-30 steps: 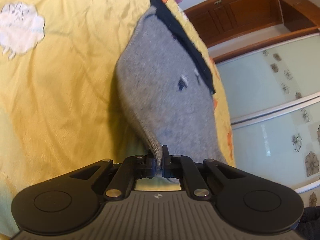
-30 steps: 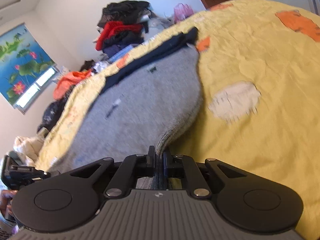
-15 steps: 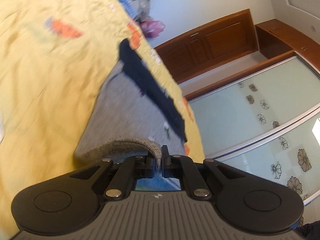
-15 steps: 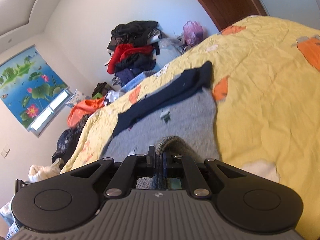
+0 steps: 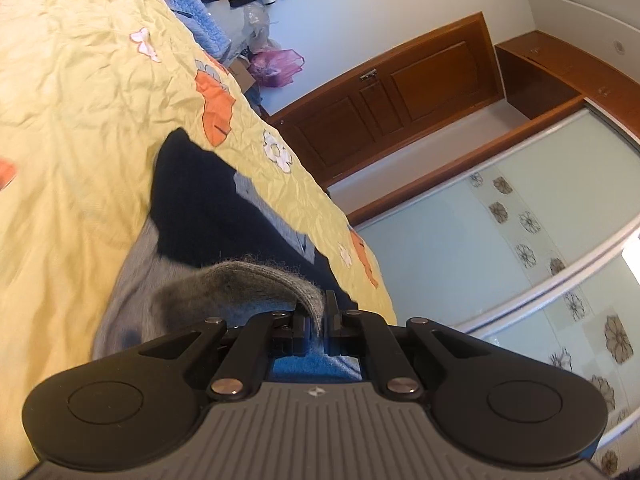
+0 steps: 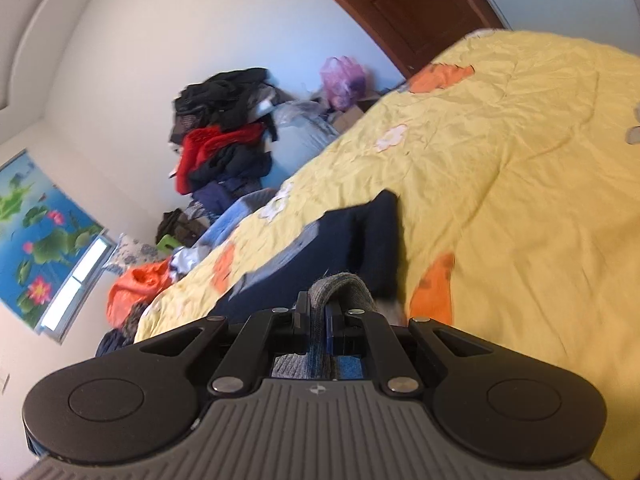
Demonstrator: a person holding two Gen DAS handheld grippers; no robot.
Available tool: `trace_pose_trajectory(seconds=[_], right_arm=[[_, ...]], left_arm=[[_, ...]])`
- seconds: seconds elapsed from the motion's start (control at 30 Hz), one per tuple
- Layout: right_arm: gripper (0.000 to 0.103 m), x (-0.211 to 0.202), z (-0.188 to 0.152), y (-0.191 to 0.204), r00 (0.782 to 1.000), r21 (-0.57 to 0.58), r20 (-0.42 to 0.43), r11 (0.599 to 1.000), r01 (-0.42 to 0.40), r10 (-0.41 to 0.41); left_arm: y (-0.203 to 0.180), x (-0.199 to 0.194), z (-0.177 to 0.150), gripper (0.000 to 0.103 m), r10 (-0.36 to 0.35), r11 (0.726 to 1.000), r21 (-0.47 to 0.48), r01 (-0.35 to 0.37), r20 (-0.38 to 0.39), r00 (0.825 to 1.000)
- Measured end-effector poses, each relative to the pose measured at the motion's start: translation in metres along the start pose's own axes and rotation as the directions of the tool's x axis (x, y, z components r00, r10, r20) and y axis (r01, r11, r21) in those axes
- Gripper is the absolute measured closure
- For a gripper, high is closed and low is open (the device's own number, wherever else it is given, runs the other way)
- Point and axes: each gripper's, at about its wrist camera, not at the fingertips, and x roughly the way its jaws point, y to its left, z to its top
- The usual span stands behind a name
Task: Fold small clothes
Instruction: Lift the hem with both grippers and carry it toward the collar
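A small grey knit garment (image 5: 224,284) with a dark navy band (image 5: 200,208) lies on a yellow floral bedspread (image 5: 72,112). My left gripper (image 5: 318,314) is shut on the grey hem and holds it curled over above the navy band. My right gripper (image 6: 318,312) is shut on the other corner of the grey hem (image 6: 340,284), also lifted over the navy band (image 6: 352,236). Most of the grey body is hidden beneath the grippers.
A pile of dark and red clothes (image 6: 224,128) stands against the far wall beyond the bed. A wooden door (image 5: 400,96) and glass wardrobe panels (image 5: 520,240) lie past the bed's edge. A pink bag (image 6: 344,80) sits by the door.
Both grippers have carried the grey hem forward over the garment toward its navy band. Less of the grey body shows now, and the views have tilted up toward the room.
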Motion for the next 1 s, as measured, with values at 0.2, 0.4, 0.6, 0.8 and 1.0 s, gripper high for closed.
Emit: trace_pose_trajectory(seconds=[0.2, 0.4, 0.6, 0.8, 1.0], right_arm=[[0.090, 0.062, 0.037, -0.012, 0.998, 0.053, -0.051, 0.998, 0.026, -0.023], [0.090, 0.103, 0.061, -0.011, 0.995, 0.070, -0.093, 0.997, 0.025, -0.018], [0.090, 0.144, 0.079, -0.013, 0.993, 0.133, -0.121, 0.991, 0.026, -0.010], [0.090, 0.185, 0.095, -0.013, 0.989, 0.099, -0.128, 0.991, 0.088, -0.075], [0.090, 0.219, 0.100, 0.007, 0.974, -0.120, -0.122, 0.977, 0.178, -0.192]], left_arm=[[0.015, 0.042, 0.038, 0.098, 0.026, 1.000, -0.013, -0.026, 0.015, 1.000], [0.032, 0.065, 0.065, 0.098, 0.035, 0.999, -0.033, -0.033, 0.050, 0.998], [0.045, 0.087, 0.092, 0.098, 0.064, 0.997, -0.043, -0.062, 0.048, 0.997], [0.054, 0.117, 0.125, 0.098, 0.098, 0.994, -0.050, -0.096, 0.038, 0.994], [0.071, 0.149, 0.147, 0.098, 0.175, 0.982, -0.070, -0.175, -0.006, 0.985]])
